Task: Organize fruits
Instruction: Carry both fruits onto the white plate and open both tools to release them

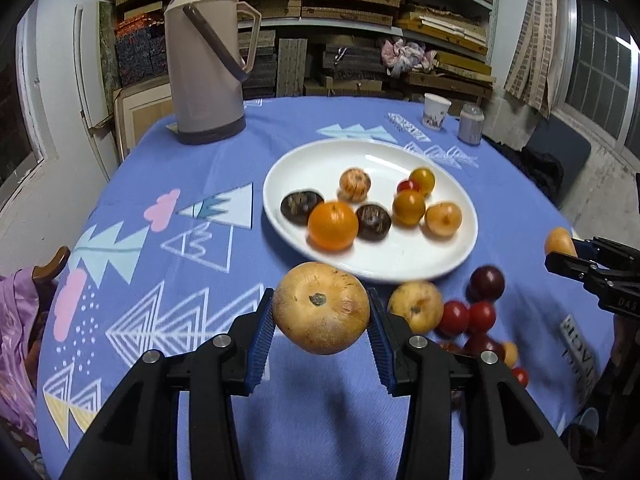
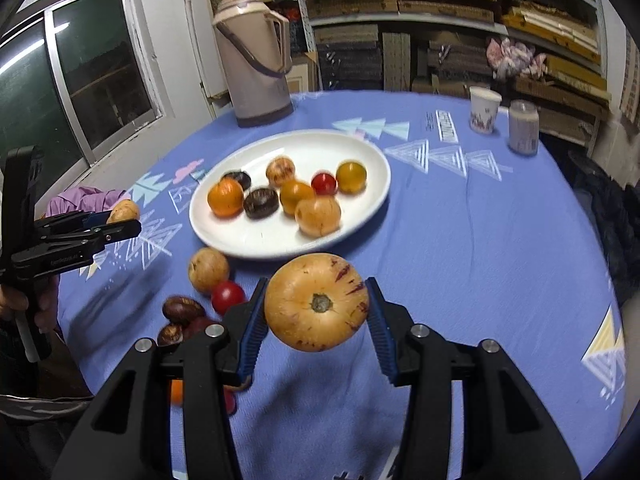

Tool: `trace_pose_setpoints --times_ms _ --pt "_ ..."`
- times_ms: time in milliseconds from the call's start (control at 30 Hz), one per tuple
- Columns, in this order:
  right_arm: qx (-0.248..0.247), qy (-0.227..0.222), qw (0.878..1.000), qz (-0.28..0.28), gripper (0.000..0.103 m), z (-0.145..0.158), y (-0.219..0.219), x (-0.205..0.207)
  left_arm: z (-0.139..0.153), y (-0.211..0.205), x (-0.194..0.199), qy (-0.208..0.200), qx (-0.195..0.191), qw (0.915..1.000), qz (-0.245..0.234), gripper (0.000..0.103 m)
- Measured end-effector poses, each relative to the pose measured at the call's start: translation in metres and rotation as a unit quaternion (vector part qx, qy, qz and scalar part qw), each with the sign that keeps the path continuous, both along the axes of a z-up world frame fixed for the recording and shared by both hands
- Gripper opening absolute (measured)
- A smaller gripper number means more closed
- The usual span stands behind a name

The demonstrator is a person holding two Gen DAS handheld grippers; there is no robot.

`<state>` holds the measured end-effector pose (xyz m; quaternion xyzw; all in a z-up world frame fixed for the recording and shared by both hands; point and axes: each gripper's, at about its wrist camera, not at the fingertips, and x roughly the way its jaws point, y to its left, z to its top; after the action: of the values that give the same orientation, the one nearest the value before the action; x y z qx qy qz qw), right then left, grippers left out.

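Both grippers are loaded. The left gripper has its fingers closed on a tan fruit, stem scar toward the camera, held clear of the surface. The right gripper grips a streaked fruit, purple flecks on yellow skin, likewise in the air. Each fruit is pinched across its widest part by the blue ribbed pads, which in my judgement gives a secure hold on a round, smooth body.

The plate lies ahead of both grippers, near the centre of the surface. It carries an orange, two dark fruits, several yellow ones and one small red one. Loose fruit is heaped beside the plate's near rim, between the two grippers: one tan, several red, one dark plum-coloured. Judged from this, sorting is partly done; the two held fruits appear bound for the plate, and the heap is still to be cleared.

A flask stands behind the plate, a cup and a jar at the far edge, all well apart from the work.

Writing: printed lettering on the cloth near the right gripper is too distorted to read; embossed text on the gripper bodies is illegible.
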<state>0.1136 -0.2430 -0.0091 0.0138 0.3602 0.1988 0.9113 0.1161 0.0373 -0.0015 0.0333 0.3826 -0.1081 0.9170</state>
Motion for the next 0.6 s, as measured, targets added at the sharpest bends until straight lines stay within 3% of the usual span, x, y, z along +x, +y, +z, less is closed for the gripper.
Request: trace_pose_setpoints --times_ms 367,600 --pt "-0.012 -0.052 0.998 0.019 0.046 0.045 0.019 0.054 0.035 -0.022 0.049 -0.035 0.002 0.9992 -0.019 0.044" --pt "-0.004 -0.044 0.999 0.028 0.046 0.043 0.047 0.116 0.035 -0.036 0.097 -0.041 0.004 0.9991 -0.009 0.044"
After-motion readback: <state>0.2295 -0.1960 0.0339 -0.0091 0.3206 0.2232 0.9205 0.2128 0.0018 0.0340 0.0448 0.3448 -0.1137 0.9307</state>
